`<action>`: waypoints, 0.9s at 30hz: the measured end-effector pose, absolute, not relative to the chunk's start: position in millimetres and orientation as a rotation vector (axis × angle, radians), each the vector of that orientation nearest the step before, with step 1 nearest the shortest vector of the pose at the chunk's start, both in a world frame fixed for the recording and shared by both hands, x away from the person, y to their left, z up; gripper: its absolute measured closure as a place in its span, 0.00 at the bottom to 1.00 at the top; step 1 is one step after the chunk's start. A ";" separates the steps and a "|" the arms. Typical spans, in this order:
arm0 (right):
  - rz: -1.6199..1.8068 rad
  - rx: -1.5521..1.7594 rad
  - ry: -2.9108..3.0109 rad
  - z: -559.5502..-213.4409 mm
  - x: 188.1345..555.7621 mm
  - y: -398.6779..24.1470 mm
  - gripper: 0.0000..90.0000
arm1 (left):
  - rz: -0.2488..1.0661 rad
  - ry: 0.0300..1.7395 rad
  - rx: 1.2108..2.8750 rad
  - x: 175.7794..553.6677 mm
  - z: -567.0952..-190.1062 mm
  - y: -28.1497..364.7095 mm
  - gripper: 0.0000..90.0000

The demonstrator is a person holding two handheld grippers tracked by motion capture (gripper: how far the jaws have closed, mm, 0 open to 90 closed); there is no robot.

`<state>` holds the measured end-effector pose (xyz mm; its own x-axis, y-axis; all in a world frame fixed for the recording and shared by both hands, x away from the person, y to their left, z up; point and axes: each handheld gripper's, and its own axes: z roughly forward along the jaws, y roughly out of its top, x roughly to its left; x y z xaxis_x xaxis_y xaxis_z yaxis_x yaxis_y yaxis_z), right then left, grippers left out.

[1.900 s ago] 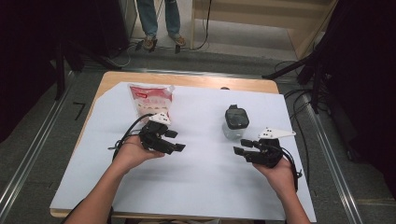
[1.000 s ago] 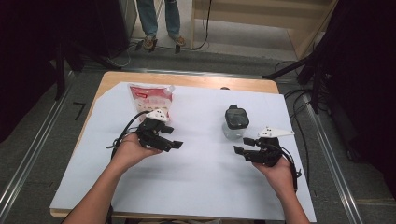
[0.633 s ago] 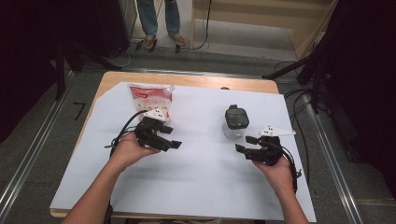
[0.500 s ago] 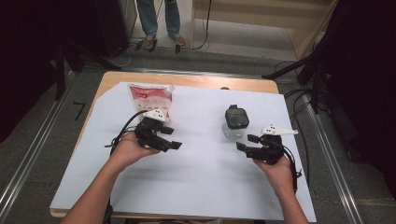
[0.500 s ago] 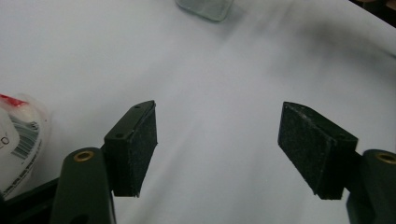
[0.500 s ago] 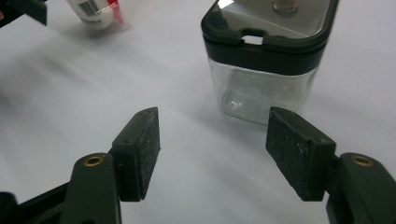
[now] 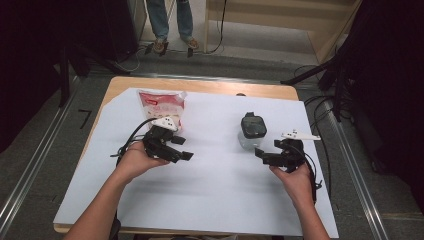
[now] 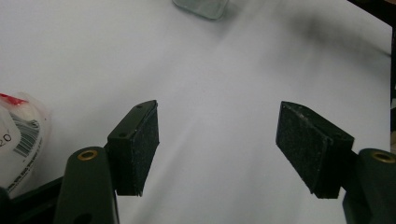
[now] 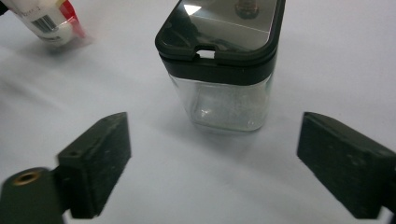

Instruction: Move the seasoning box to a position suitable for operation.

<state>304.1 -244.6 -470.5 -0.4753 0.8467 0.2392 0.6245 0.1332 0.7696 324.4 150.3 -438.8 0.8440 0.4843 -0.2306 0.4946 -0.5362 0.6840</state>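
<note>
A clear square container (image 7: pixel 253 131) with a black lid stands upright on the white sheet, right of centre. In the right gripper view it (image 9: pixel 219 60) stands just beyond the jaws. My right gripper (image 7: pixel 261 155) points left at its base, open; its jaws have just been opening and nothing lies between them (image 9: pixel 212 163). A plastic bag (image 7: pixel 162 105) with a red and white label lies at the back left. My left gripper (image 7: pixel 184 149) hovers in front of the bag, pointing right, open and empty (image 8: pixel 219 135). The bag's edge (image 8: pixel 18 135) shows beside its left jaw.
A white sheet (image 7: pixel 210 200) covers most of the wooden table (image 7: pixel 200 86). Cables trail from both grippers. A person's legs (image 7: pixel 170 20) stand on the floor beyond the table's far edge. Dark curtains and stands flank both sides.
The left hand has drifted slightly left since the earliest frame. The right gripper has shifted a little beside the container. Bag and container have not moved.
</note>
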 end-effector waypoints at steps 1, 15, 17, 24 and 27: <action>1.261 1.437 2.158 -469.5 304.9 -243.3 0.04 | -0.020 0.710 2.227 324.3 -438.9 149.9 0.35; 1.143 1.467 2.095 -466.2 326.3 -217.0 0.00 | -0.005 0.706 2.220 323.2 -437.6 149.4 0.35; 1.095 1.469 2.109 -465.9 329.3 -213.1 0.00 | -0.010 0.708 2.222 323.5 -437.6 149.6 0.35; 1.128 1.474 2.057 -460.6 336.6 -205.8 0.00 | -0.012 0.712 2.222 324.0 -437.6 150.9 0.35; 1.099 1.483 2.045 -461.8 341.4 -200.5 0.00 | -0.011 0.711 2.222 324.3 -437.9 150.9 0.35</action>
